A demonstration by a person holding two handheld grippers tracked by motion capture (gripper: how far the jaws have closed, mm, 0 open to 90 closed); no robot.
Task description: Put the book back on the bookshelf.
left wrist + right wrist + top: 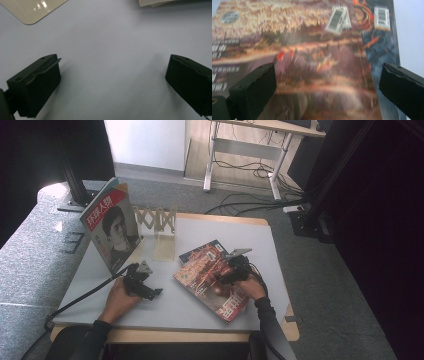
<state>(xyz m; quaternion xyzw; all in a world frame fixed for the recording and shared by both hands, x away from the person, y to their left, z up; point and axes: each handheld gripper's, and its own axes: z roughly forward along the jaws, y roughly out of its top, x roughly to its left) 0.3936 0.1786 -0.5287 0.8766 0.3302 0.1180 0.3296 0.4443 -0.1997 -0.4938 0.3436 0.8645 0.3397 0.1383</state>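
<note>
High view looks down on the table [165,305]; gripper views hover close above it.

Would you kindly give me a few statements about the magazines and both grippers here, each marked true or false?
1. The right gripper hovers over the top magazine with its jaws apart. True.
2. The left gripper holds a magazine. False: its jaws are open over the bare table.
3. One magazine stands upright against the wooden rack. True.
4. Only one magazine lies flat. False: a blue-edged magazine lies beneath the top one.
</note>
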